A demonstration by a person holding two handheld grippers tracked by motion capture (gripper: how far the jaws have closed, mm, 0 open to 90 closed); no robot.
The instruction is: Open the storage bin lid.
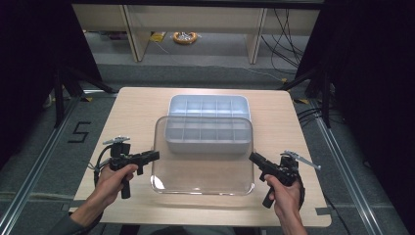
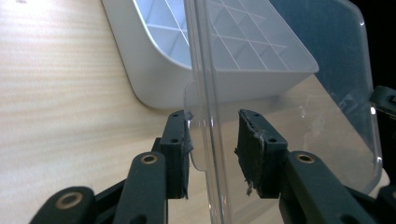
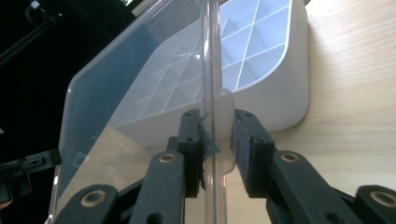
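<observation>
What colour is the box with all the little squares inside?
White; the box shows best in the high view.

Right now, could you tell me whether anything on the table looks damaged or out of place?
The clear plastic lid sits off the white divided plastic organiser box, overlapping its near half. The black pad on the left gripper looks torn and frayed at its edge.

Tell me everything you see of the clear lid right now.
The clear lid is a see-through plastic rectangle with rounded corners and a raised rim. It is tilted, its far edge over the white divided tray. The left tongs and right tongs straddle its side tabs, not yet clamped.
</observation>
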